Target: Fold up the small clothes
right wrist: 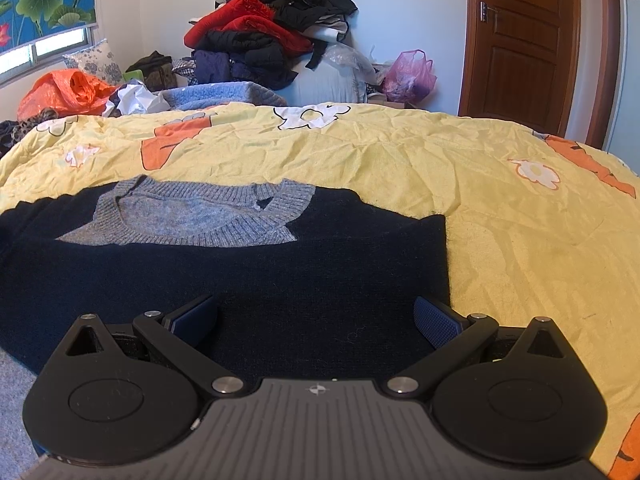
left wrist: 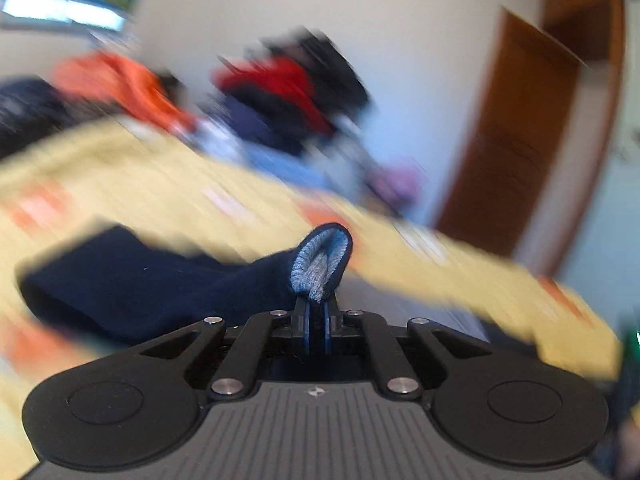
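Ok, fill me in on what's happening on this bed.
A person is folding a navy sweater with a grey collar, spread on the yellow bedspread. The left claw is shut on a grey-lined edge of the sweater, lifted off the bed. The right claw hangs open over the sweater's body, gripping nothing.

A sweater (right wrist: 224, 264) is spread on the bed (right wrist: 400, 160) at lower left of the frame. Behind the bed, a clothes pile (right wrist: 272, 28) is stacked at upper centre, with a door (right wrist: 520, 40) at upper right.
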Action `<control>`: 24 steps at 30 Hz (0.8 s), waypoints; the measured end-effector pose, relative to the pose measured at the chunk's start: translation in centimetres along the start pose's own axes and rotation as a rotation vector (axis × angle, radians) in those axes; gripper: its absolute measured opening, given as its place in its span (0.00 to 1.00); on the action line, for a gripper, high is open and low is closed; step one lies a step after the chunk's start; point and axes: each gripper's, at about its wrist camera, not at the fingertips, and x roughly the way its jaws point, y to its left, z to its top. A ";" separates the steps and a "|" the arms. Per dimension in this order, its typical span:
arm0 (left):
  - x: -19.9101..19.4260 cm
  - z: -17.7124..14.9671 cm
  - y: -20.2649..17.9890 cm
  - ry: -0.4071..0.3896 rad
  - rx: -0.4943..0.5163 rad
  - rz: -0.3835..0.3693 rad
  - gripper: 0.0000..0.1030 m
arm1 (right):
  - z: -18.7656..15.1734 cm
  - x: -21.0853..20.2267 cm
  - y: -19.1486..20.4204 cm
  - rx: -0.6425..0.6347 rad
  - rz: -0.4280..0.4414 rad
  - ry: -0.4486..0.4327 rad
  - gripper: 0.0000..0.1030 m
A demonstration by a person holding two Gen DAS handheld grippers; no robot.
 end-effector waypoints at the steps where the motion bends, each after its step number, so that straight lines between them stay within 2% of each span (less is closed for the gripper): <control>1: 0.6 -1.6 -1.3 0.038 0.012 -0.011 0.06 | 0.0 0.0 0.0 0.002 0.002 0.000 1.00; 3: 1.7 -3.6 -2.4 0.103 0.010 0.019 0.06 | 0.0 0.0 0.0 0.003 0.002 -0.001 1.00; 4: 1.7 -3.4 -2.4 0.100 0.006 0.024 0.06 | 0.0 0.0 0.0 0.003 0.002 -0.001 1.00; 5: 1.5 -3.2 -2.0 0.094 -0.012 0.015 0.06 | 0.0 0.0 0.0 0.002 0.002 -0.001 1.00; 7: 2.4 -3.2 -1.3 0.183 0.001 -0.017 0.08 | 0.0 -0.1 0.0 0.005 0.004 -0.002 1.00; 9: 1.9 -2.8 -0.9 0.191 0.043 -0.060 0.12 | 0.0 -0.1 0.0 0.006 0.005 -0.003 1.00; 11: 0.6 -2.5 -0.6 0.220 0.059 -0.128 0.33 | 0.0 -0.1 -0.1 0.007 0.006 -0.003 1.00; 13: -1.3 -2.5 -0.3 0.164 0.047 -0.168 0.88 | 0.0 -0.1 -0.1 0.007 0.006 -0.004 1.00; 14: -2.6 -2.6 0.2 0.104 0.039 -0.150 0.95 | 0.0 -0.1 -0.1 0.008 0.006 -0.004 1.00; 15: -3.6 -2.8 0.7 0.046 0.037 -0.132 0.98 | 0.0 -0.1 -0.1 0.008 0.006 -0.004 1.00; 16: -4.2 -3.1 1.4 0.025 0.041 -0.129 0.98 | 0.0 -0.1 -0.1 0.009 0.007 -0.004 1.00; 18: -3.6 -3.9 2.6 0.079 0.028 -0.112 0.98 | 0.0 -0.1 0.0 0.007 0.005 -0.004 1.00; 19: -2.7 -4.4 3.4 0.140 -0.015 -0.096 0.98 | 0.0 -0.1 0.0 0.005 0.004 -0.003 1.00; 20: -2.2 -4.2 4.0 0.161 -0.057 -0.111 0.98 | 0.0 -0.1 0.0 0.005 0.003 -0.003 1.00; 22: -2.2 -4.1 4.8 0.124 -0.122 -0.113 1.00 | 0.0 -0.1 0.1 -0.004 -0.004 0.000 1.00; 24: -2.3 -4.3 4.6 0.128 -0.109 -0.102 1.00 | 0.0 0.0 0.4 -0.022 -0.018 0.007 1.00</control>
